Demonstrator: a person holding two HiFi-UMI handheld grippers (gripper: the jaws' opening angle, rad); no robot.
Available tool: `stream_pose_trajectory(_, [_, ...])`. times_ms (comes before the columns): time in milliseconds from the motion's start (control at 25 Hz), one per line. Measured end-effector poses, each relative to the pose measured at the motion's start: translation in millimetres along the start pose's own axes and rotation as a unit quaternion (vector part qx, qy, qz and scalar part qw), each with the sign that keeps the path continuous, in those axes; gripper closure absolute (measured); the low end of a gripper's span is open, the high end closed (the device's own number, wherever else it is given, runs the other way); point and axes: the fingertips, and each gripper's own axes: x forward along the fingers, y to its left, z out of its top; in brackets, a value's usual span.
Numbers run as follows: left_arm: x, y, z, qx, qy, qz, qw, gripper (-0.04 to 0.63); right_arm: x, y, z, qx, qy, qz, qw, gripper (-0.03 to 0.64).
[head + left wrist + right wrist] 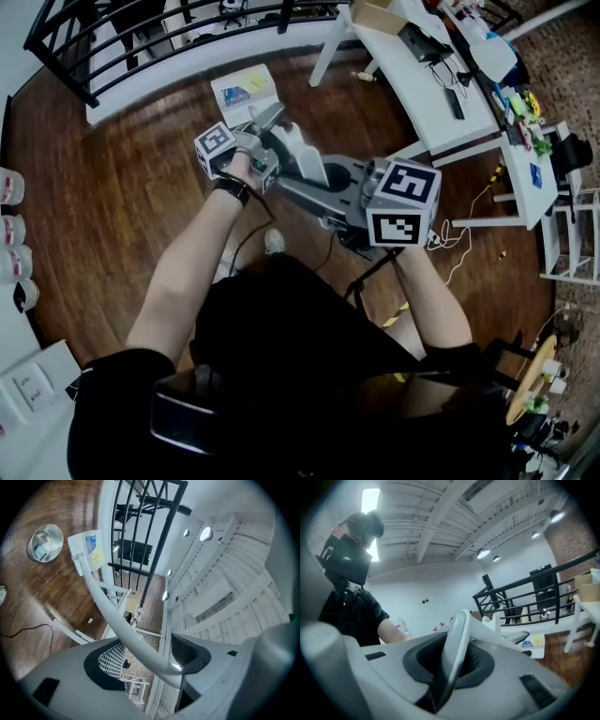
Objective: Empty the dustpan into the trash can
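Dustpan [457,630] — pinched in right fingers [511,667], loose between spread left fingers [70,672].

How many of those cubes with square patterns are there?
2. The left cube sits left of centre in the head view, the right cube right of centre. None seems hidden.

A loft-style workshop or lab on an upper level: a dark wooden floor [122,178] runs up to a black metal railing [103,47] at the edge of the level. White tables [422,94] along one side are crowded with boxes, electronic gear and small coloured items, and a white shelf rack [574,234] stands near them. Loose cables [466,234] trail across the boards. Overhead, white-painted ceiling beams [440,508] carry round spotlights [483,553] and a long strip light [370,501], and a bare brick wall [571,538] rises beside the railing.
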Motion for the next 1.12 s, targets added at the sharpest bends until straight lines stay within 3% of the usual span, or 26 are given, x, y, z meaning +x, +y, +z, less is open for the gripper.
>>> stream_pose_trajectory(280, [2,18,-28,-0.038,0.001,-0.001,0.9993,0.323,-17,10,-24,-0.027,0.072,0.003,0.997,0.568])
stream_pose_trajectory(480, [-9,35,-61,-0.082,-0.017,0.000,0.9965,0.353,-37,28,-49,-0.062,0.150,0.007,0.987,0.568])
stream_pose_trajectory(720, [-12,49,-70,-0.115,-0.028,0.002,0.9930,0.376,-40,31,-61,-0.079,0.206,0.019,0.975,0.568])
stream_pose_trajectory(840, [-17,54,-69,-0.128,-0.039,0.001,0.9910,0.387,-36,36,-71,-0.102,0.248,0.026,0.963,0.568])
stream_pose_trajectory(1120, [-29,58,-51,-0.162,-0.066,-0.017,0.9845,0.408,-16,40,-88,-0.170,0.360,0.043,0.916,0.568])
